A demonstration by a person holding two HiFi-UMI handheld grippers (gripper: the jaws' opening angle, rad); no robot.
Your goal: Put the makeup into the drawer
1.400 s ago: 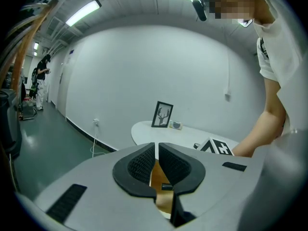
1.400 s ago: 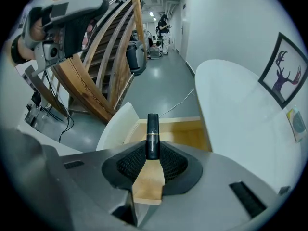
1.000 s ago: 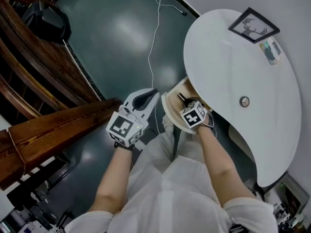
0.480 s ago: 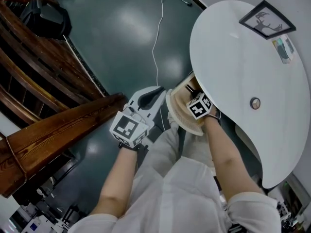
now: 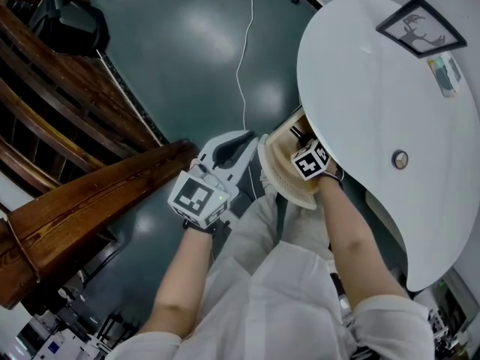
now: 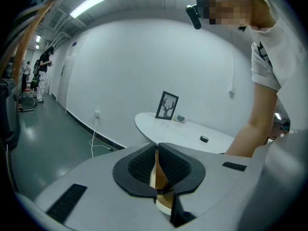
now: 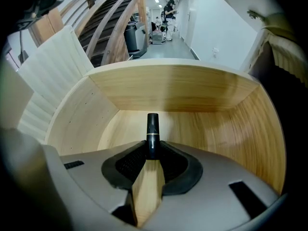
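Makeup tube (image 7: 152, 124) was clamped in your right gripper (image 7: 152, 147), pointing down inside the wooden drawer (image 7: 168, 88); I couldn't tell if it touched the floor. Left gripper (image 6: 157, 170) was closed, empty. Risk: released short, the round tube could bounce and roll. The tabletop (image 5: 360, 88) edge sat close over your wrist.

A framed deer picture (image 5: 418, 25) stands on the white table (image 5: 360, 88).

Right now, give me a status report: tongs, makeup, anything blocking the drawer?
Right tongs shut on black makeup tube, pointing down into open wooden drawer. Left tongs shut, empty, beside the drawer. Nothing seen blocking the drawer floor.
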